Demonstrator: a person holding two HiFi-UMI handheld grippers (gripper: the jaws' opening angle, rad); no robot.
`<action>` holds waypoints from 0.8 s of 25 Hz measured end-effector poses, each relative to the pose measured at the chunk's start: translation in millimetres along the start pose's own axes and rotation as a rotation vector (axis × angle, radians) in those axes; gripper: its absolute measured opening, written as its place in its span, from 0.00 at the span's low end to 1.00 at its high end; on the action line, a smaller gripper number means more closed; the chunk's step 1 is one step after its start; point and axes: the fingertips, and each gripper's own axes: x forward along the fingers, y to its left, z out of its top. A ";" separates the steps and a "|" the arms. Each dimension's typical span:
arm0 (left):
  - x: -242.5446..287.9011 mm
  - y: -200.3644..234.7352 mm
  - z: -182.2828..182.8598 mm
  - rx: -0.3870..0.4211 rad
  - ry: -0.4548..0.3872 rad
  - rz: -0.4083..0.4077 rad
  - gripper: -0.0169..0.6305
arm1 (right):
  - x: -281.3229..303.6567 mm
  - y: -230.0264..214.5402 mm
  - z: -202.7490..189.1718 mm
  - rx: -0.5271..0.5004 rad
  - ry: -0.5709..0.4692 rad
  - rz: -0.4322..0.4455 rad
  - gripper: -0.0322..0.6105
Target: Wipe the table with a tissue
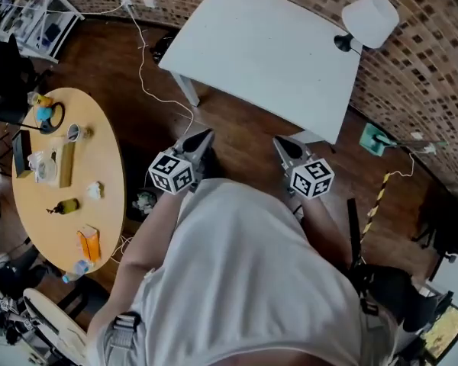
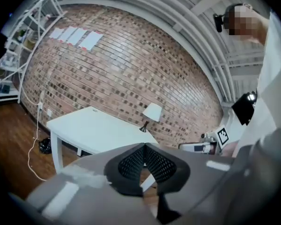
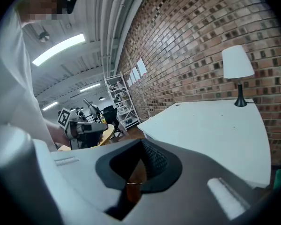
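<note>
The white table (image 1: 267,48) stands ahead by the brick wall, bare except for a white lamp (image 1: 370,17) at its far right corner. Both grippers hang over the wooden floor, short of the table's near edge, pointing toward it. My left gripper (image 1: 202,138) is shut with nothing between its jaws; in its own view the left gripper (image 2: 144,147) has its tips meeting in front of the white table (image 2: 91,128). My right gripper (image 1: 281,143) is also shut and empty, as its own view of the right gripper (image 3: 141,143) shows. A small white crumpled thing (image 1: 94,191), perhaps a tissue, lies on the yellow table.
A yellow oval table (image 1: 111,166) at the left carries several small items, among them an orange pack (image 1: 88,242). A white cable (image 1: 146,67) trails over the floor left of the white table. A green object (image 1: 375,139) lies on the floor at the right.
</note>
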 end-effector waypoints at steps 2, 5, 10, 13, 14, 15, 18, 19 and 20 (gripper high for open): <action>12.0 -40.9 -20.4 0.081 0.056 -0.053 0.03 | -33.4 -1.3 -13.0 0.010 -0.015 -0.015 0.06; 25.5 -100.4 -43.7 0.155 0.101 -0.143 0.03 | -74.7 -1.1 -31.2 0.018 -0.028 -0.026 0.06; 25.1 -176.0 -82.3 0.190 0.164 -0.229 0.03 | -126.5 11.3 -61.5 0.038 -0.030 -0.005 0.06; 14.1 -194.4 -94.3 0.192 0.164 -0.228 0.03 | -141.7 24.9 -75.0 0.033 -0.029 0.021 0.06; 10.8 -198.8 -97.3 0.183 0.156 -0.227 0.03 | -145.7 27.6 -78.7 0.028 -0.029 0.029 0.06; 8.3 -203.4 -100.3 0.171 0.150 -0.229 0.03 | -149.7 29.0 -81.4 0.024 -0.030 0.035 0.06; 3.0 -215.6 -105.5 0.151 0.142 -0.231 0.03 | -158.1 32.8 -83.1 0.016 -0.044 0.052 0.06; 1.5 -218.4 -105.4 0.150 0.140 -0.230 0.03 | -159.6 35.2 -82.0 0.014 -0.050 0.061 0.06; 0.1 -220.9 -104.9 0.149 0.137 -0.229 0.03 | -160.9 37.7 -80.5 0.012 -0.056 0.071 0.06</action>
